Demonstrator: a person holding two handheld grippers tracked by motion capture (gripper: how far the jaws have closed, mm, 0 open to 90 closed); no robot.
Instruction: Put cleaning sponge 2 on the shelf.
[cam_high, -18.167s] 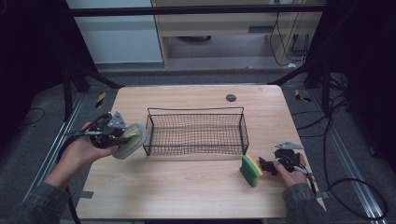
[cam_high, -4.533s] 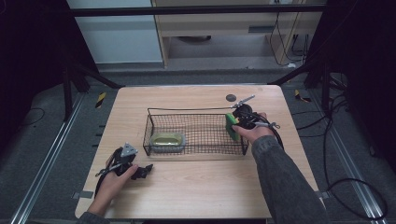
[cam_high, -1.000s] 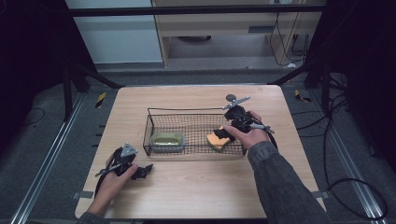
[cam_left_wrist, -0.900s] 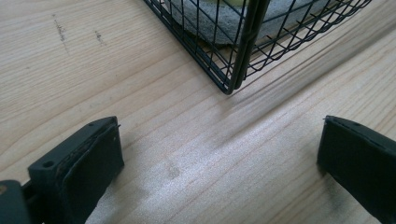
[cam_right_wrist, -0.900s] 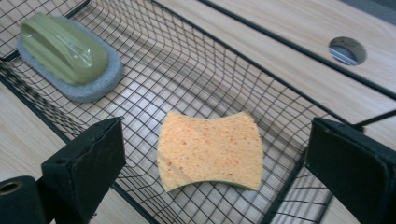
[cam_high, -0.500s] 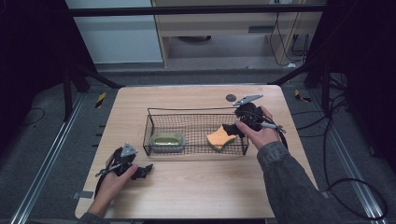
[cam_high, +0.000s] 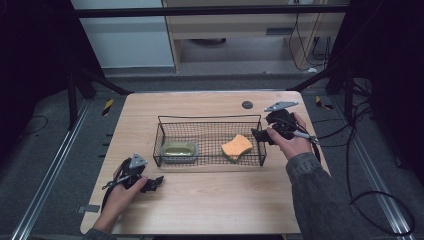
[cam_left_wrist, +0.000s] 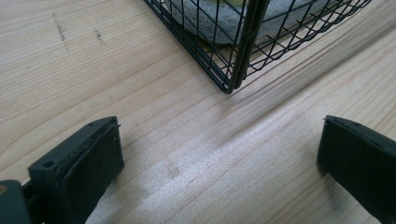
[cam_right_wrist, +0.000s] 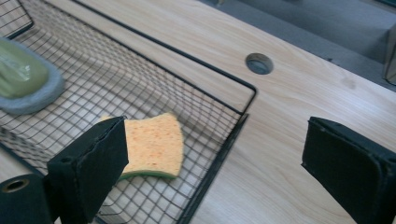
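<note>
Two items, an orange sponge (cam_high: 237, 147) and a green-grey scrubber (cam_high: 179, 150), lie inside the black wire basket (cam_high: 210, 119); both grippers' fingers (cam_right_wrist: 91, 165) released, nothing left outside.

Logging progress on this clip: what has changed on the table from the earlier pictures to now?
The sponge went from the right gripper into the wire basket, orange side up; that gripper let go and drew back, open. The grey-green scrubber, once held by the left gripper, lies inside too. Basket and left hand unchanged lately.
</note>
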